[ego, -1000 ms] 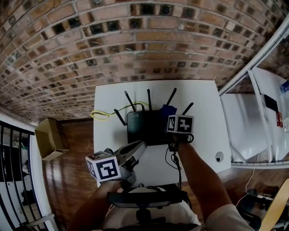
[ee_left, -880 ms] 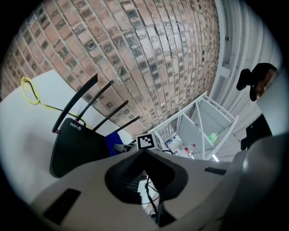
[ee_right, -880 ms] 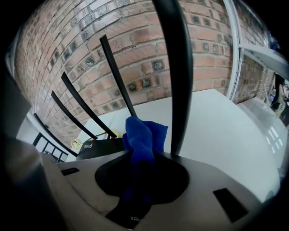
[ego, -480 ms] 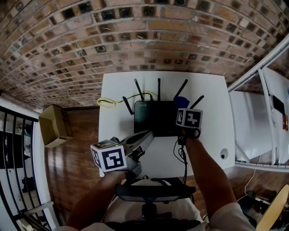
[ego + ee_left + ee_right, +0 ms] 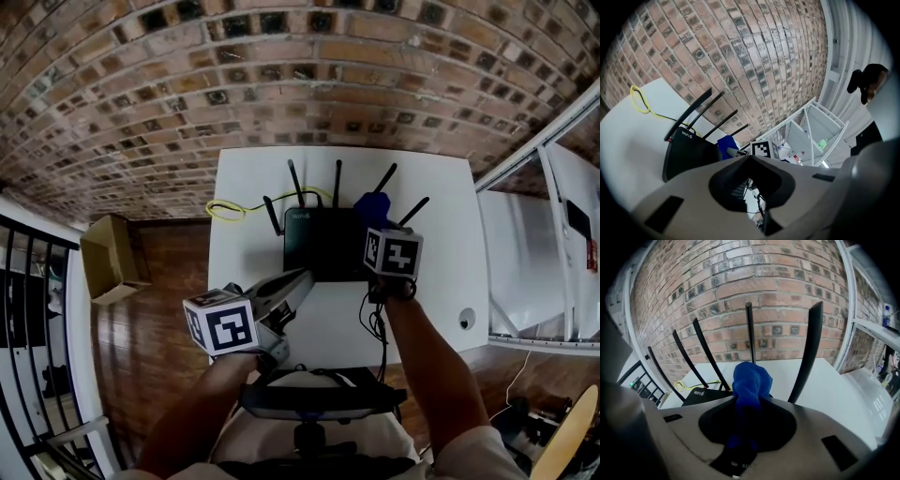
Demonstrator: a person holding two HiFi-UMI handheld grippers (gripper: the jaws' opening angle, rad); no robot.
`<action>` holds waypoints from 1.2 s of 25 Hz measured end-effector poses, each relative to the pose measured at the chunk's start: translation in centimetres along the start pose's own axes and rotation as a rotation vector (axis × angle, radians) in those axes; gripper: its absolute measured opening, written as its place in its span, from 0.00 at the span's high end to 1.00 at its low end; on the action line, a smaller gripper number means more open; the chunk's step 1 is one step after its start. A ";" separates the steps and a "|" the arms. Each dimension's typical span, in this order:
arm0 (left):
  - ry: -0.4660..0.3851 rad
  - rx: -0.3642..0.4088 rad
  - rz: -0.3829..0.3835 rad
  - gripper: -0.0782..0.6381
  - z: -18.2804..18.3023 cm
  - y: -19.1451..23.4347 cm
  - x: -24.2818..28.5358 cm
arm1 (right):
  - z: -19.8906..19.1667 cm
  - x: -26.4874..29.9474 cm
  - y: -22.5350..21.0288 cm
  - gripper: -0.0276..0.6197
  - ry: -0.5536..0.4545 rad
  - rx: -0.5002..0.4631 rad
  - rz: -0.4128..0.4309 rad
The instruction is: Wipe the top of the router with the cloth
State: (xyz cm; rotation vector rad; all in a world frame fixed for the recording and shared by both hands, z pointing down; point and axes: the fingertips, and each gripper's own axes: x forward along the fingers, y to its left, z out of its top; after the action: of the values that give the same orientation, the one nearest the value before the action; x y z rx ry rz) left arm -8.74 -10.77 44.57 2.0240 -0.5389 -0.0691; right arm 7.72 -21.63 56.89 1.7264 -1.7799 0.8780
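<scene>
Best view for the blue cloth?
Right gripper view: the blue fabric cloth fills the centre, clamped in the right hand-held gripper. Head view shows just a small patch; left gripper view, a distant sliver.

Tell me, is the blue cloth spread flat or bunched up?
Bunched up: the blue cloth sticks out as a crumpled wad from the right gripper, whose jaws are shut on it.

the left gripper [image 5: 750, 158] has its jaws together, empty; beyond, a black router [image 5: 686, 152] on a white table [image 5: 628, 140], blue cloth [image 5: 726, 145] just right of it.
</scene>
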 end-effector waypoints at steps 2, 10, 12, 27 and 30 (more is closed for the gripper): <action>-0.005 0.006 -0.002 0.87 0.1 -0.1 -0.4 | 0.1 -0.3 1.6 0.78 -0.020 -0.008 0.050; -0.033 0.024 -0.017 0.87 0.9 -0.2 -2.3 | -1.3 -1.3 9.6 0.78 -0.018 -0.080 0.206; -0.032 0.026 -0.006 0.87 1.0 0.3 -3.1 | -1.7 -1.5 11.7 0.78 -0.015 -0.099 0.236; -0.017 0.018 0.024 0.87 1.6 1.7 -7.4 | -6.3 -2.4 22.2 0.78 0.074 -0.171 0.375; -0.015 0.022 0.020 0.87 1.6 1.8 -7.6 | -8.2 -1.5 21.6 0.78 0.124 -0.190 0.349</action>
State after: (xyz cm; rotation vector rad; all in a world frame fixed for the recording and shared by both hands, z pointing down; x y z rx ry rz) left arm -16.61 -9.74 44.00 2.0404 -0.5719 -0.0667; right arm -14.35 -14.81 59.01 1.2371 -2.0409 0.8989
